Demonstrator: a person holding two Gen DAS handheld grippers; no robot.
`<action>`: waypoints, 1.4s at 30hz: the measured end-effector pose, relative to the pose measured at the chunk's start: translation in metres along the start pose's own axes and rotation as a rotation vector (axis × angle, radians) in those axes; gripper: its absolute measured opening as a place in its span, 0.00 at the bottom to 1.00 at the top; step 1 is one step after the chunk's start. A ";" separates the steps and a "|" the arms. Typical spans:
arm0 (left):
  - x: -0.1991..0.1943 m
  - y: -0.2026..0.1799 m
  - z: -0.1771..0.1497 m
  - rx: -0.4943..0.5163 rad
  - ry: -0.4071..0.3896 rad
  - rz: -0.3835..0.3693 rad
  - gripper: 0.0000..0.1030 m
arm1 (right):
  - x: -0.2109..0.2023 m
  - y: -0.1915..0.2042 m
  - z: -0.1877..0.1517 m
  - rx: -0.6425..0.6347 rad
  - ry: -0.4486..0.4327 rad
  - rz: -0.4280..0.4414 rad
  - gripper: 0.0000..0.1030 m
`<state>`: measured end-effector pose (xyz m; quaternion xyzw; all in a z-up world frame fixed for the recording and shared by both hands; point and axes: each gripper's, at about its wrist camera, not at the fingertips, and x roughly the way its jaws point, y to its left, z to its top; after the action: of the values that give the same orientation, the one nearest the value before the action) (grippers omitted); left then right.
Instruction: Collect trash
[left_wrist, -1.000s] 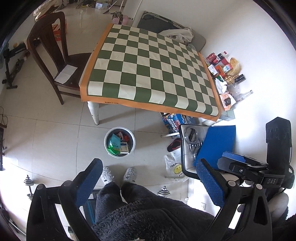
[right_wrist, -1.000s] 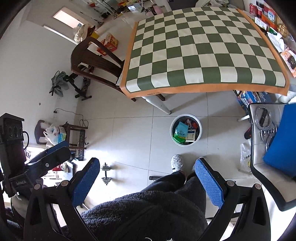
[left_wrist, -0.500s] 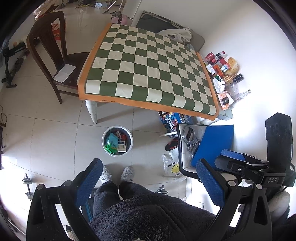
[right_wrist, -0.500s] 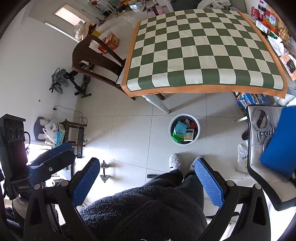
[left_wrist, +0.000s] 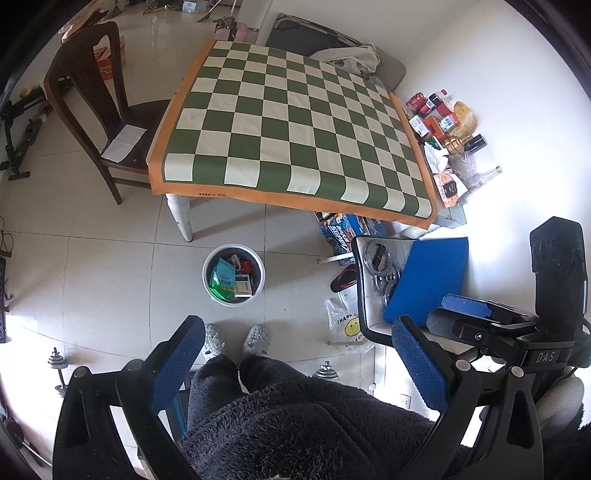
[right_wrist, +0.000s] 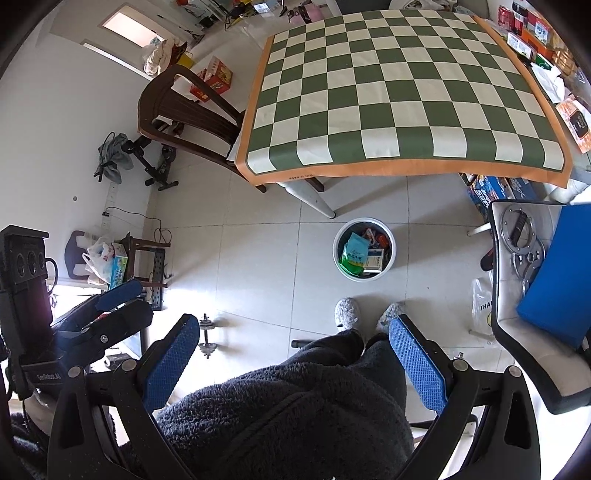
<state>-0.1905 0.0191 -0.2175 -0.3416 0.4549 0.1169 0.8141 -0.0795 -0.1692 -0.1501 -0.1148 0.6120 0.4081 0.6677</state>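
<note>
Left wrist view looks down from standing height past the person's dark fleece trousers and grey slippers to a round white waste bin (left_wrist: 233, 274) on the pale tiled floor, just in front of the feet and near the white leg of the table. The bin already holds a green packet, a small white box and some red wrappers, so I judge it to be the collection point, set within easy reach of both the table and the standing spot. The left gripper (left_wrist: 299, 354) is held high with its blue-padded fingers spread wide and nothing between them; the right gripper (right_wrist: 293, 350), seen in the right wrist view, is likewise spread and empty. Both being raised and unloaded suggests the person is between drops or surveying for the next piece.

The green-and-cream chequered cloth with an orange border (left_wrist: 291, 133) shows nothing lying on it, which fits a cleared surface. Remaining candidates seem to be the cluster of bottles, cartons and wrappers (left_wrist: 443, 136) on the floor against the white wall beside the table's far corner, well apart from the bin; whether those count as trash I cannot tell. A white plastic bag with a yellow smiley face (left_wrist: 345, 325) lies beside the chair with the blue cushion (left_wrist: 432, 277).
</note>
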 end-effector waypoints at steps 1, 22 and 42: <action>0.000 0.000 0.000 -0.001 -0.001 0.001 1.00 | 0.000 -0.001 0.000 0.003 0.002 0.001 1.00; -0.001 0.000 0.005 0.000 -0.002 -0.005 1.00 | -0.001 -0.004 0.000 0.003 0.001 0.001 1.00; -0.002 0.004 0.008 0.002 -0.004 -0.010 1.00 | -0.003 -0.003 0.006 0.004 0.008 0.002 1.00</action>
<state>-0.1885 0.0274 -0.2147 -0.3428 0.4519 0.1133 0.8157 -0.0729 -0.1690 -0.1474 -0.1143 0.6155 0.4071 0.6651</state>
